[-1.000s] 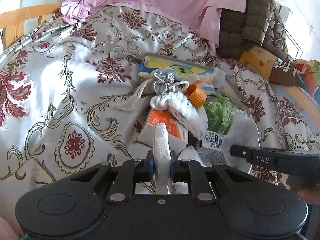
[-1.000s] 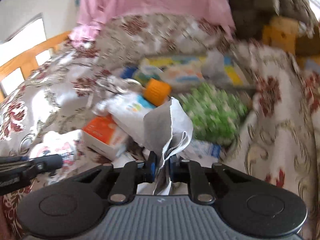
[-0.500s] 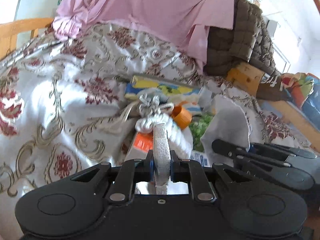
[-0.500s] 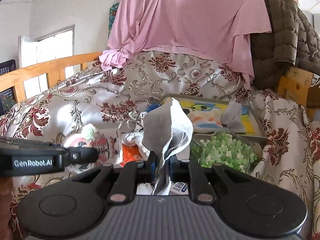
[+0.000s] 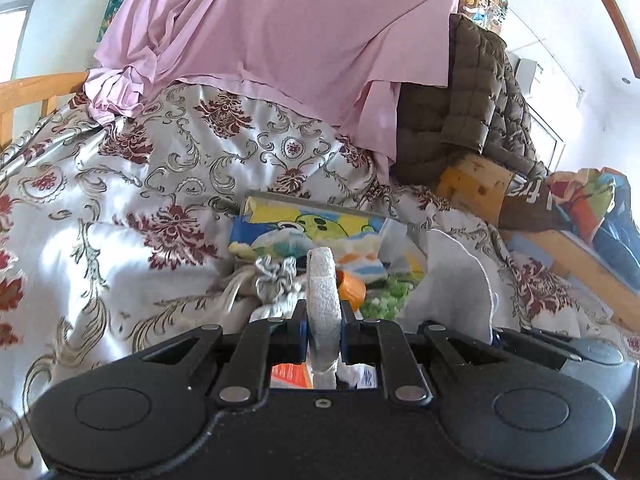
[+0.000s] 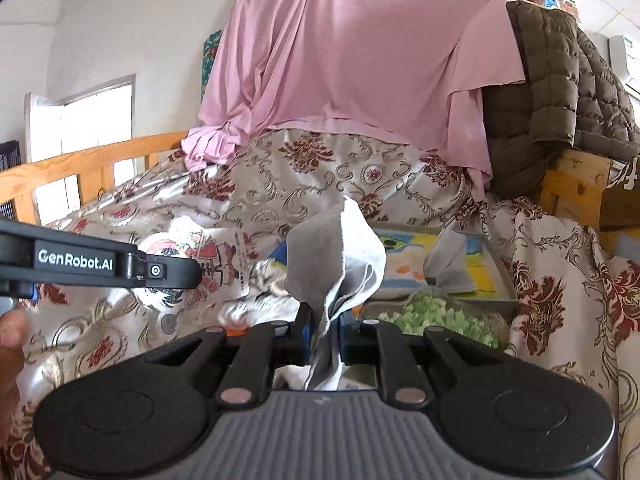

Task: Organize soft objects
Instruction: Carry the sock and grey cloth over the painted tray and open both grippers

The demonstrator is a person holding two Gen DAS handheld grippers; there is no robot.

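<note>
My left gripper (image 5: 323,334) is shut on a white towel-like cloth (image 5: 323,292) that stands up edge-on between the jaws. My right gripper (image 6: 322,334) is shut on a grey-and-white folded cloth (image 6: 340,256); this cloth also shows at the right of the left wrist view (image 5: 452,280). Both are held above a pile on the bed: a grey drawstring pouch (image 5: 274,276), an orange cap (image 5: 352,284), an orange-and-white box (image 5: 290,376) and a bag of green pieces (image 6: 444,316). The left gripper's body (image 6: 100,266) shows at the left of the right wrist view.
A colourful cartoon-print tray (image 5: 316,224) lies behind the pile on the floral satin bedspread (image 5: 120,208). A pink sheet (image 5: 288,40) and a brown quilted jacket (image 5: 472,100) hang behind. A wooden bed rail (image 6: 88,160) runs at left.
Both grippers have risen and tilted up with their cloths, so the pile sits lower in view. The right gripper has come close alongside the left one.
</note>
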